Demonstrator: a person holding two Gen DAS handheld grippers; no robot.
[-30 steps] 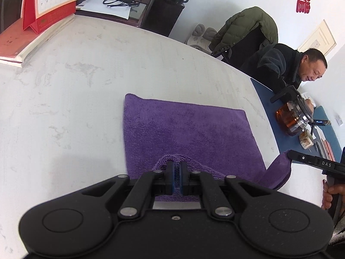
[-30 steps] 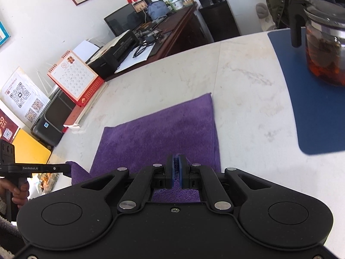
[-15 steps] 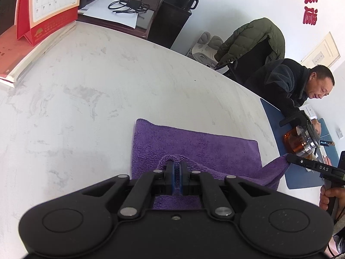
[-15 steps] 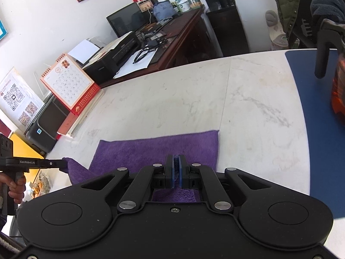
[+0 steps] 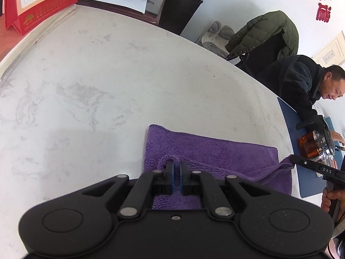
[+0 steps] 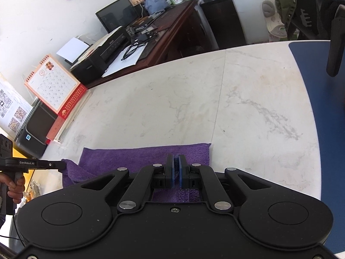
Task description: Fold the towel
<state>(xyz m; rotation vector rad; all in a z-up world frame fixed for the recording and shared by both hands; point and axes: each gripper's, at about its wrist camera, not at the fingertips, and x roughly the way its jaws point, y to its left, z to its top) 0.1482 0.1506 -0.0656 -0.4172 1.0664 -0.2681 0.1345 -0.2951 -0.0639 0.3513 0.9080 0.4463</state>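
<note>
On the white marble table point(image 5: 129, 82), my left gripper point(image 5: 176, 168) and my right gripper point(image 6: 176, 161) each pinch a corner of the purple towel point(image 5: 215, 151), jaws clamped narrow on the cloth. The towel lies doubled over at the near edge of the table, its held edge raised above the layer beneath. A blue mat point(image 6: 323, 112) lies to the right, a red desk calendar point(image 6: 56, 86) far left.

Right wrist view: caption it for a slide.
Right hand-held gripper pinches the purple towel on a marble table.
</note>
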